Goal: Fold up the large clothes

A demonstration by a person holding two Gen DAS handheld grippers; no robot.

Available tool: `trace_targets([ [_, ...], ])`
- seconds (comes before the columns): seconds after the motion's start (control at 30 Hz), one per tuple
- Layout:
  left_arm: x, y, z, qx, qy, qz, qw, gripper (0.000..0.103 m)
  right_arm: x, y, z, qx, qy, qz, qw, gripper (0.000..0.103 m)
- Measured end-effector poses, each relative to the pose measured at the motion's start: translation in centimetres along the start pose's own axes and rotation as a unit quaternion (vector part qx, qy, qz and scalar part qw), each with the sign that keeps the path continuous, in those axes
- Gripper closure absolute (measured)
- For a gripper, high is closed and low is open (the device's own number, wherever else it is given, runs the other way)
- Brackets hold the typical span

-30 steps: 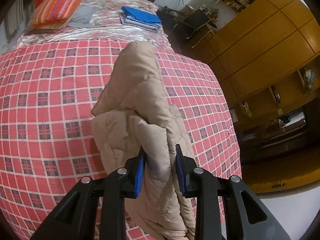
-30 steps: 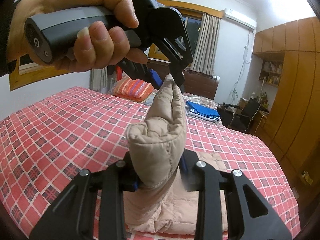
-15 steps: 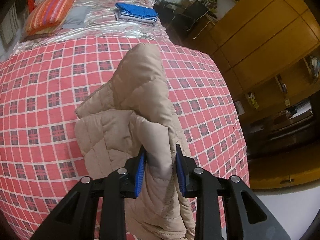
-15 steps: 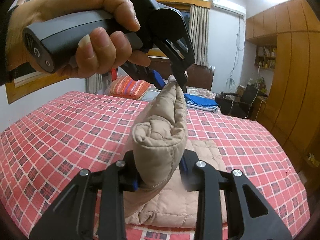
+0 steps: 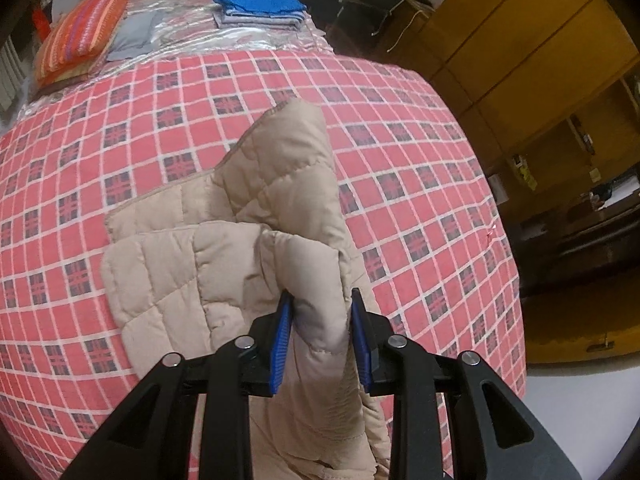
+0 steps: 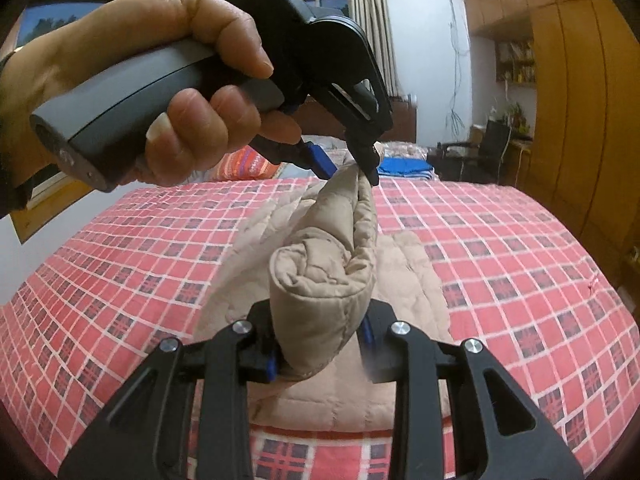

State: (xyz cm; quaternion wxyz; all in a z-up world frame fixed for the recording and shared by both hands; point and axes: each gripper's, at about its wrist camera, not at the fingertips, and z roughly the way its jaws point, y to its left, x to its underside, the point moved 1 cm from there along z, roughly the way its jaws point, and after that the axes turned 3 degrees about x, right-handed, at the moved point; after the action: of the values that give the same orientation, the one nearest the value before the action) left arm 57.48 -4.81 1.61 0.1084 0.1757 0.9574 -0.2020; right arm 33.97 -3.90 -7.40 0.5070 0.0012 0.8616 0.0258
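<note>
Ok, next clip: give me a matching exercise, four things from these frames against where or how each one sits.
Things:
1. beige quilted jacket
2. blue folded clothes
3. striped orange pillow
4. black chair

Places or states:
A. stacked at the far end of the bed, right of the pillow
B. beside the bed, near the wooden wardrobe
C. pinched by both grippers, partly lifted off the checked bedspread
D. at the head of the bed, far left

Pairs: 1-C, 2-A, 3-D, 4-B
</note>
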Motion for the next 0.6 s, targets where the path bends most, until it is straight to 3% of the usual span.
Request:
trace_targets([
  [0.27,0.2,-1.4,4.7,-0.017,0.014,0.009,0.9997,0.075,2.0,-3.1,1.4,-0.022,0.02,0.049,0.998,0.075],
  [0.4,0.4,-2.0,6.5,-0.027,0.015,0.016,0.9994,0.075,3.2,-5.3,2.2,-0.057,0.03,0.09,0.994,0.075],
  [0.6,0.9,-2.6,8.3,-0.034,-0.003,0.026,0.9991,0.072,4.7,-8.7,3.8,-0.118,0.062,0.188,0.973,0.075],
])
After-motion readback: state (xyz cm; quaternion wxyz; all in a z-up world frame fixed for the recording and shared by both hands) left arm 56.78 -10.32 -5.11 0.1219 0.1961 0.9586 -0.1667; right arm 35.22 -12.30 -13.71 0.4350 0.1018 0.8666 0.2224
